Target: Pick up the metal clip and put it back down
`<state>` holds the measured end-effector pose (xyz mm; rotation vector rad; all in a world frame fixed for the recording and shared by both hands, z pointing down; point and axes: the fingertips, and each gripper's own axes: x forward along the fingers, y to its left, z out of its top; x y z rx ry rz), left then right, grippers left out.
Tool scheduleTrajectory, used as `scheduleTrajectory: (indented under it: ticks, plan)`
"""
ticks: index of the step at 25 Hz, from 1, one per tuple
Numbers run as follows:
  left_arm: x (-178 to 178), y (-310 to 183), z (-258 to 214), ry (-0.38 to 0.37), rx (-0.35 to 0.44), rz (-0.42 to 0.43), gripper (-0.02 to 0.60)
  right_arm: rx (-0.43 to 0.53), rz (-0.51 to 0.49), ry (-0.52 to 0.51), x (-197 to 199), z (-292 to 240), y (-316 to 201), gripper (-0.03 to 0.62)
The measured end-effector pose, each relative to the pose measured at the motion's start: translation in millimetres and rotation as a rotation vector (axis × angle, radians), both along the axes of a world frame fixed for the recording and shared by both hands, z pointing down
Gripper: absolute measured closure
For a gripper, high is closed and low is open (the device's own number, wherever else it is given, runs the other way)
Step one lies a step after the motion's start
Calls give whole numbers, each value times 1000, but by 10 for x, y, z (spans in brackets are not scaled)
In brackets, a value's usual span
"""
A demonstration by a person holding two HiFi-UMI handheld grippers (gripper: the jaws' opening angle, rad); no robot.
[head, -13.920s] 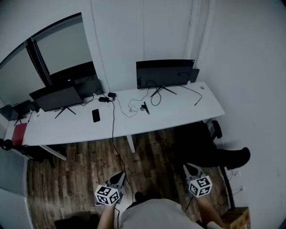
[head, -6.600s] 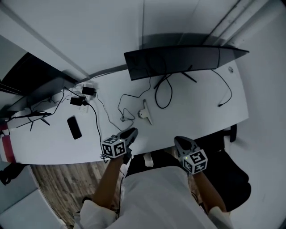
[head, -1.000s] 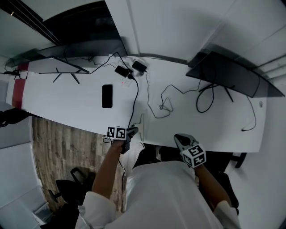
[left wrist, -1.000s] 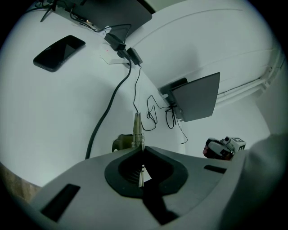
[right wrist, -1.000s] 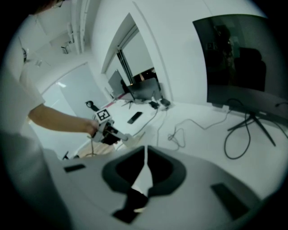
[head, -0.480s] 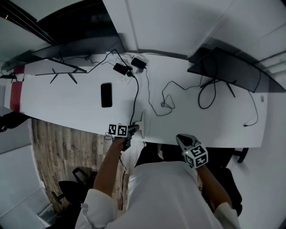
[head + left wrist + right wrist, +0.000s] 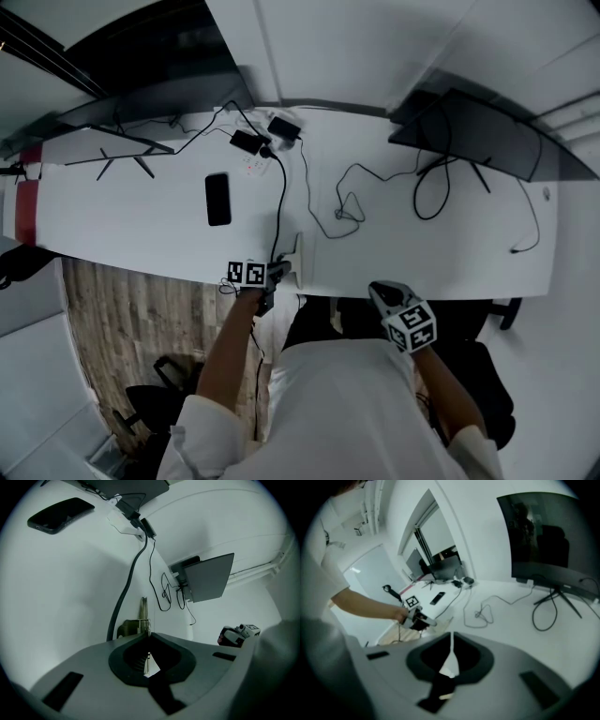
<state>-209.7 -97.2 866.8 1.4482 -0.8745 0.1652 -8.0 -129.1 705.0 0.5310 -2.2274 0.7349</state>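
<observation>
Far left of the phone point(image 7: 217, 199) and behind it, a dark monitor point(image 7: 141, 98) stands along the back of the white desk point(image 7: 141, 234). I use the phone, lying flat and face-up, as my marker. Behind it and a little to its right I see two black power adapters point(image 7: 248, 142) lying close together. From them a thick black cable point(image 7: 280, 211) runs past the phone's right side to the desk's front edge. My left gripper point(image 7: 281, 272) is right of the phone at that front edge, with its marker cube point(image 7: 244, 274) just off the desk. In the left gripper view its jaws are pressed together, tip to tip. The metal clip point(image 7: 143, 613) stands just past those tips, and I cannot tell whether it touches them. In the head view the metal clip point(image 7: 296, 255) lies on the desk, right of the phone and nearer the front edge, close beside the thick cable. Farther right of the phone a thin cable point(image 7: 347, 202) loops loosely across the top. My right gripper point(image 7: 380, 292) is well right of the phone, off the desk in front of its edge. Its jaws are clenched on nothing in its own view. Farthest right of the phone, a second dark monitor point(image 7: 478, 131) sits at the back.
</observation>
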Motion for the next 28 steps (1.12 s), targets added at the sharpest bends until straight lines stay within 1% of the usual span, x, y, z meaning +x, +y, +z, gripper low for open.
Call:
scheduleTrajectory:
  ticks: [3, 4, 6, 10, 13, 17, 21, 24, 26, 28]
  plan:
    - [-29, 1, 32, -26, 9, 0, 543, 1, 9, 0, -14, -16, 44, 556]
    - [-34, -10, 21, -29, 15, -1, 510, 2, 10, -1, -20, -25, 61, 556]
    - [-43, -38, -23, -14, 27, -23, 469, 4, 11, 0, -28, -33, 96, 556]
    - [-119, -53, -77, 19, 48, -81, 432, 10, 15, 3, -27, -44, 153, 556]
    - [-215, -7, -126, 11, 67, -99, 431, 25, 21, 1, -37, -78, 180, 556]
    - [-406, 84, -261, -18, 97, -124, 431, 54, 29, -7, -77, -145, 201, 557]
    - [-611, 203, -445, -59, 150, -165, 433, 89, 52, -13, -63, -234, 219, 556]
    - [-698, 271, -606, -118, 211, -174, 468, 112, 76, -11, 10, -290, 220, 557]
    - [-696, 313, -699, -134, 247, -182, 482, 127, 88, -7, 73, -308, 231, 557]
    - [-706, 365, -827, -170, 280, -193, 495, 137, 98, -4, 127, -313, 272, 557]
